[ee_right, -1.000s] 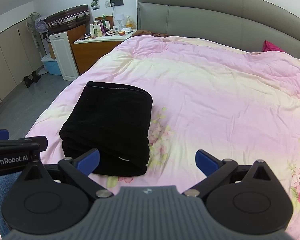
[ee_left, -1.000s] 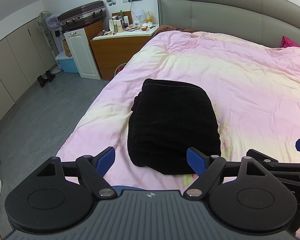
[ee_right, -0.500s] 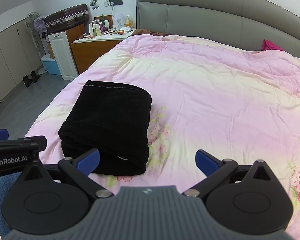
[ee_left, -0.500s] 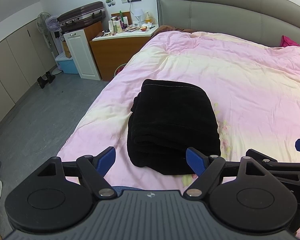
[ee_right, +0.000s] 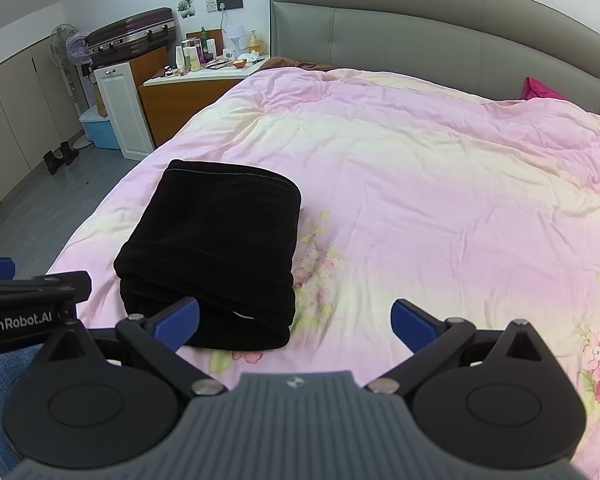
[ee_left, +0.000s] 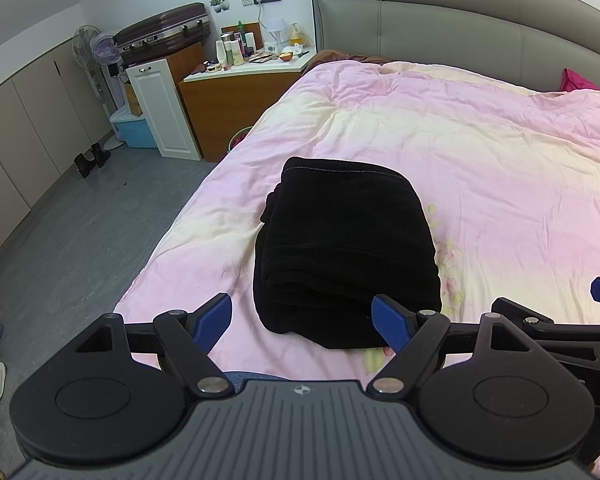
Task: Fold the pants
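Note:
The black pants (ee_left: 346, 246) lie folded into a thick rectangular bundle on the pink quilt (ee_left: 480, 168), near the bed's left front edge. They also show in the right wrist view (ee_right: 216, 248). My left gripper (ee_left: 302, 316) is open and empty, held just short of the bundle's near end. My right gripper (ee_right: 296, 320) is open and empty, to the right of the bundle's near corner. Part of the right gripper (ee_left: 556, 320) shows at the right of the left wrist view, and the left gripper's body (ee_right: 28, 304) at the left of the right wrist view.
A grey headboard (ee_right: 440, 36) stands at the far end of the bed. A wooden nightstand (ee_left: 240, 108) with bottles, a white cabinet (ee_left: 164, 108), a suitcase (ee_left: 164, 34) and a fan (ee_left: 96, 52) stand to the left. Grey floor (ee_left: 80, 240) runs beside the bed. A red cloth (ee_right: 540, 90) lies far right.
Almost nothing: both grippers stay open and drift very slightly; the folded pants have not moved.

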